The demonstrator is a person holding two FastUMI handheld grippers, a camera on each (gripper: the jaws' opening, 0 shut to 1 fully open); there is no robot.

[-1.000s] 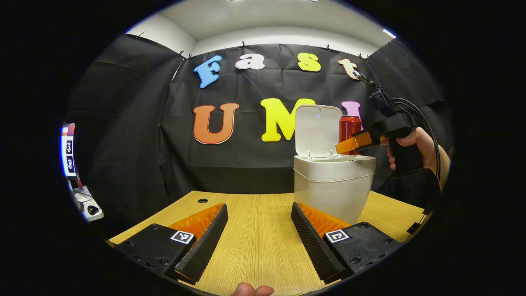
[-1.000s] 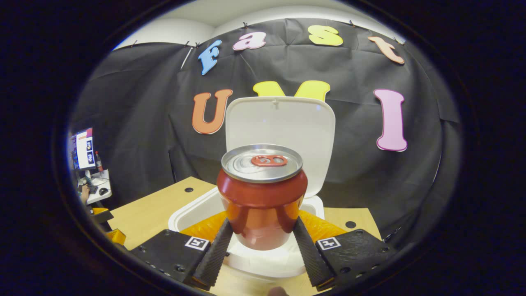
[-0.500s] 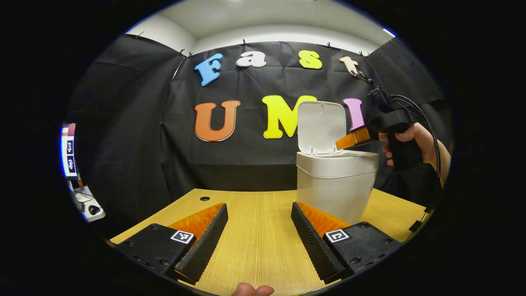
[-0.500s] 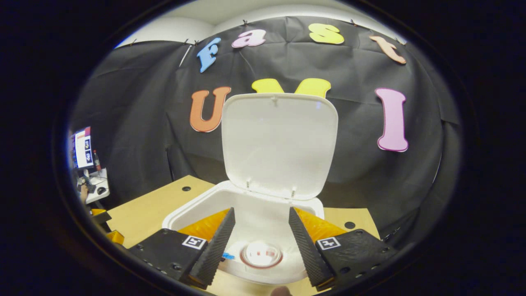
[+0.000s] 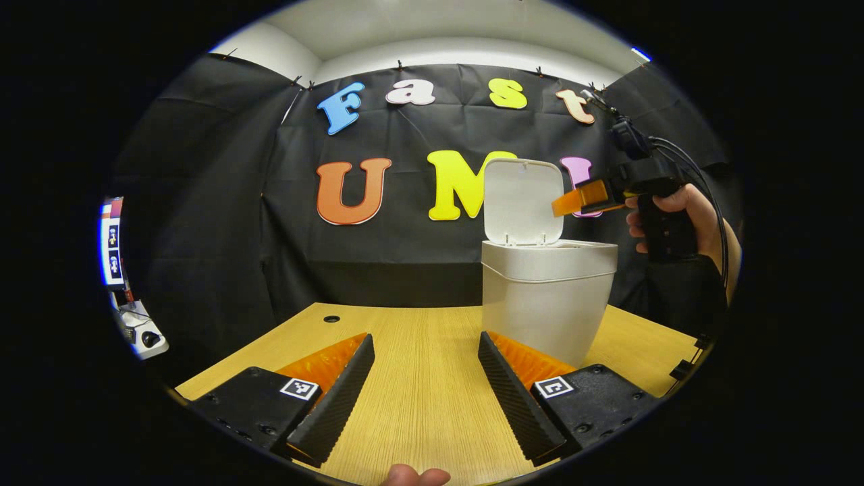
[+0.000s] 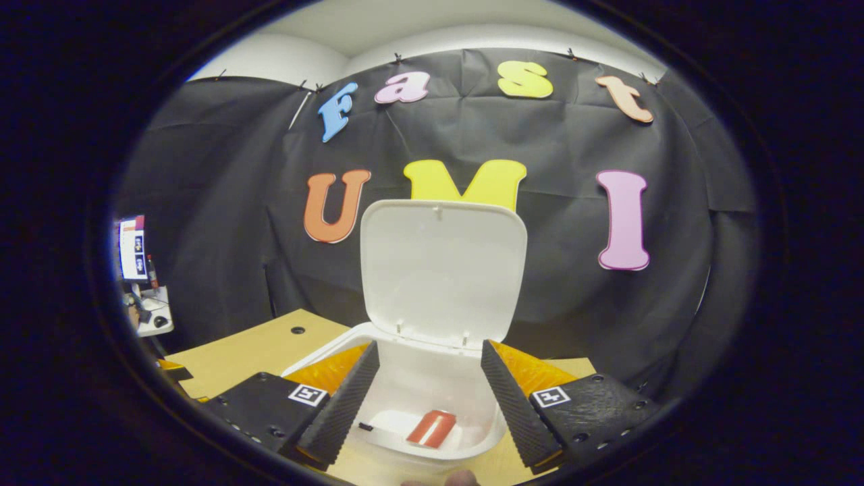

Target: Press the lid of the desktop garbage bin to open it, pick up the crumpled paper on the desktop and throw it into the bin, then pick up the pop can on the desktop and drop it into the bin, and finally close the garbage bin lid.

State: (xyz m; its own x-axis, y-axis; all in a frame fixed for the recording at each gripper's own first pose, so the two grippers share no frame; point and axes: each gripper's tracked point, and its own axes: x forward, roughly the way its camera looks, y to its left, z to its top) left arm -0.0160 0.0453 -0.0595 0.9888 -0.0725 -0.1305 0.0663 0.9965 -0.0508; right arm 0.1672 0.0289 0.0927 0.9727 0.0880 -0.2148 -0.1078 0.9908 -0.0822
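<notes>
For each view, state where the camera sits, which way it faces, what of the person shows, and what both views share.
Left gripper view: low over the table, facing the bin side-on; shows the open left gripper, plus the right gripper in a hand.
Right gripper view: above the bin's mouth, looking in at the pop can between the open right gripper's fingers.
Shared: bin, raised lid, table.

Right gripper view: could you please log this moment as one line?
pop can in bin | lid up | right gripper open above | left gripper open
</notes>
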